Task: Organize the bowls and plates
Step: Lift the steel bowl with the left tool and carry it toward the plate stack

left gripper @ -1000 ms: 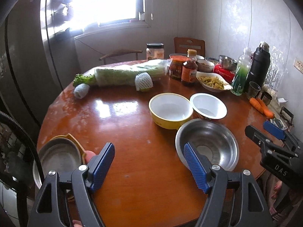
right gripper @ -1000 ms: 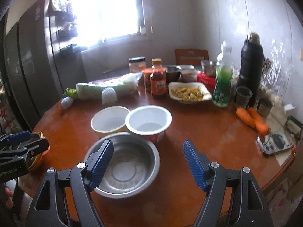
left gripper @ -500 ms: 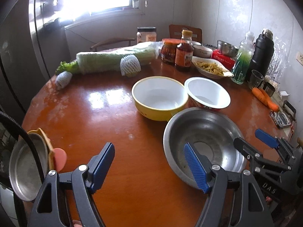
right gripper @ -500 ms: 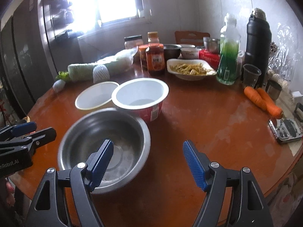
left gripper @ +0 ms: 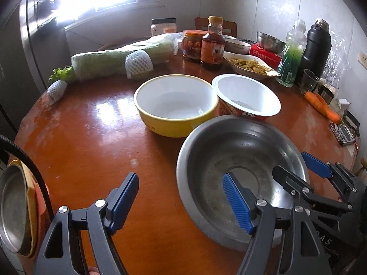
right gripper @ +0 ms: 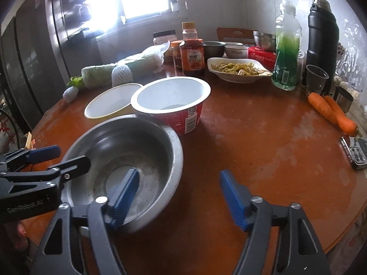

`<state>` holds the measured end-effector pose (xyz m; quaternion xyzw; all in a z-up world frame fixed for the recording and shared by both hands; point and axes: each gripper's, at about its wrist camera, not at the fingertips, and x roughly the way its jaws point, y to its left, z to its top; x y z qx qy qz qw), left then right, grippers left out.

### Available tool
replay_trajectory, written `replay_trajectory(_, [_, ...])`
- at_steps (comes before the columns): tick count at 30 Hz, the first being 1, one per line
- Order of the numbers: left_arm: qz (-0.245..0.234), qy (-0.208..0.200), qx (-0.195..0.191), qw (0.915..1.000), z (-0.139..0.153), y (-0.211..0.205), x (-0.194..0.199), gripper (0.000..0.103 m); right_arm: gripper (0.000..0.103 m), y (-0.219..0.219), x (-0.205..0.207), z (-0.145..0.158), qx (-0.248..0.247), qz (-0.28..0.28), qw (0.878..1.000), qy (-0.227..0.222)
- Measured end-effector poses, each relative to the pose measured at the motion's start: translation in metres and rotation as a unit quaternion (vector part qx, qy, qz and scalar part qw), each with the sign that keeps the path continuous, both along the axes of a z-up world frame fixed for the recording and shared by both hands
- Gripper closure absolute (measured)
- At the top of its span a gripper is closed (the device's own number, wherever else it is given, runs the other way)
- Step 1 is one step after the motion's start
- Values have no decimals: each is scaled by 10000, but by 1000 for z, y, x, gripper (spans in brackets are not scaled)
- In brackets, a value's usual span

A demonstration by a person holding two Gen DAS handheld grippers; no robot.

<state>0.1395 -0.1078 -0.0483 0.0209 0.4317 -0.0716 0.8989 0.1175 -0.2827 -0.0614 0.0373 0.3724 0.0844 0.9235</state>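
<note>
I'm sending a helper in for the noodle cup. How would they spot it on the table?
On the round wooden table, find the cluster of three bowls. The noodle cup sits behind the steel bowl and right of the yellow bowl. It alone has red printed sides with a barcode, and a white inside.

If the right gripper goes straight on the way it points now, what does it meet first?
Most likely the near rim of the steel bowl: the right gripper, jaws closing, already straddles that wall, one finger inside. Depth is hard to judge.
</note>
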Motion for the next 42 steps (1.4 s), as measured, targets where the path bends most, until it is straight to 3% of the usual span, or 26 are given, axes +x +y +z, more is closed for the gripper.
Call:
replay_trajectory(4, [-22,18,-12,10000,-5,-3,5,30,47,2,4,-2,6,115,9999,13])
replay_trajectory(10, [-199,175,-111,9996,-13,-8,7,61,58,12,4,-3,-30,336,9994,11])
replay_trajectory(13, [-279,117,-125,9995,-10,-10,3,65,60,20,2,-1,-16,488,9988,38])
replay_trajectory(32, [130,31,-20,9999,9,47,-37,65,60,81,-26,24,-282,1119,9933,-71])
replay_trajectory(42, [281,38,-9,9996,5,64,-50,65,59,103,-33,17,-264,1367,9902,106])
